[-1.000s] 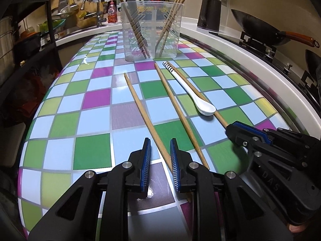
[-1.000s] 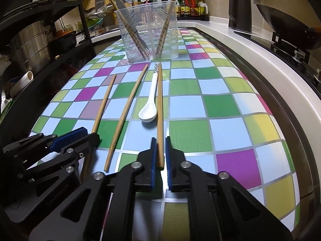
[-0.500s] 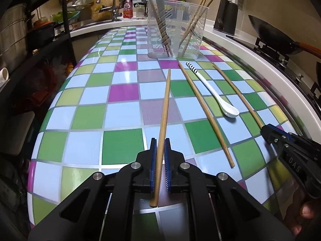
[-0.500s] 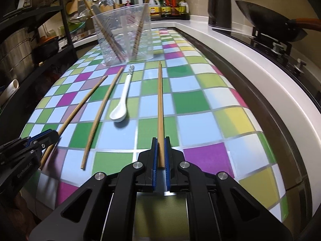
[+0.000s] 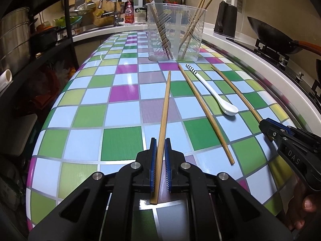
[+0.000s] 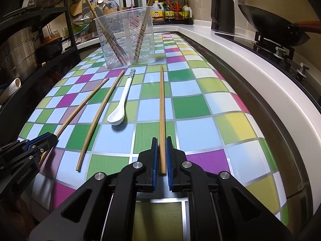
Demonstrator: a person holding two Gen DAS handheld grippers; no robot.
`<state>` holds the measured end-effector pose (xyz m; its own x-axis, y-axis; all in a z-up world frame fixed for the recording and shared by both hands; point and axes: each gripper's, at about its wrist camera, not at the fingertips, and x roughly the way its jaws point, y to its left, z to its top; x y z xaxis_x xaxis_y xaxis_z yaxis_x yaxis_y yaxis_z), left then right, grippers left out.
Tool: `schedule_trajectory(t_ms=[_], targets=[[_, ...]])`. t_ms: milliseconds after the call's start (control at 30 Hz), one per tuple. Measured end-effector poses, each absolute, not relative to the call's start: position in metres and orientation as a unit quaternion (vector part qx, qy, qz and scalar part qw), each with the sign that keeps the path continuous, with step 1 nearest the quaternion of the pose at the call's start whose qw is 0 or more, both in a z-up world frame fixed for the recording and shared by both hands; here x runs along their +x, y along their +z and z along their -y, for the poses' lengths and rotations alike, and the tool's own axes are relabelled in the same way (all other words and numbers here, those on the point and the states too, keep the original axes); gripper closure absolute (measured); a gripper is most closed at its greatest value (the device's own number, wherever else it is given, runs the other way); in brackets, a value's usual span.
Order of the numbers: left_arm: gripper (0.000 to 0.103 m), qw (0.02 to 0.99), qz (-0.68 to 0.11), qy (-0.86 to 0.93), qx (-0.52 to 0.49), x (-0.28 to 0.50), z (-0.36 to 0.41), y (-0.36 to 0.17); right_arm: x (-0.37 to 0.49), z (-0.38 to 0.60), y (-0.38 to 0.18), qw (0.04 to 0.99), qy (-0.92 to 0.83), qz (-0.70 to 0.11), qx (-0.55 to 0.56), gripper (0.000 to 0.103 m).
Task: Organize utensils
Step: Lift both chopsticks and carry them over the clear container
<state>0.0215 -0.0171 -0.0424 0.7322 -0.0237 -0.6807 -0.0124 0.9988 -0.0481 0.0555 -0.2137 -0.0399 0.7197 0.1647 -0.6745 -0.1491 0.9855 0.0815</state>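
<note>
My left gripper (image 5: 159, 142) is shut on a wooden chopstick (image 5: 164, 118) that points toward a clear plastic holder (image 5: 176, 32) with several chopsticks in it. My right gripper (image 6: 161, 142) is shut on another wooden chopstick (image 6: 162, 108); it also shows at the right in the left wrist view (image 5: 266, 124). A third chopstick (image 5: 204, 110) and a white spoon with a striped handle (image 5: 212, 94) lie on the checkered table (image 5: 120, 138) between the two held ones. In the right wrist view the holder (image 6: 126, 40), spoon (image 6: 122, 102) and loose chopstick (image 6: 98, 118) show left of centre.
A white counter edge (image 6: 250, 68) runs along the table's right side, with a wok (image 6: 268, 28) on a stove and a black kettle (image 6: 222, 14). Dark shelves with pots (image 5: 14, 38) stand left. A sink and bottles (image 5: 128, 14) are at the back.
The left gripper has closed on the leftmost chopstick and lined up with it. The right gripper keeps its chopstick and has swung slightly right, away from the spoon.
</note>
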Motion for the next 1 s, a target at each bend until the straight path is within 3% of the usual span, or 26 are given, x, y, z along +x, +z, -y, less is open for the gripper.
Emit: schedule_trajectory(t_ms=[633, 1000], targets=[[0.096, 0.935, -0.353, -0.002, -0.026, 0.015, 0.02, -0.041, 0.053, 0.213, -0.03, 0.928, 0.093, -0.36, 0.012, 0.097], [0.096, 0.967, -0.255, -0.008, -0.005, -0.009, 0.022, 0.009, 0.037, 0.206, 0.03, 0.95, 0.098, -0.297, -0.009, 0.097]])
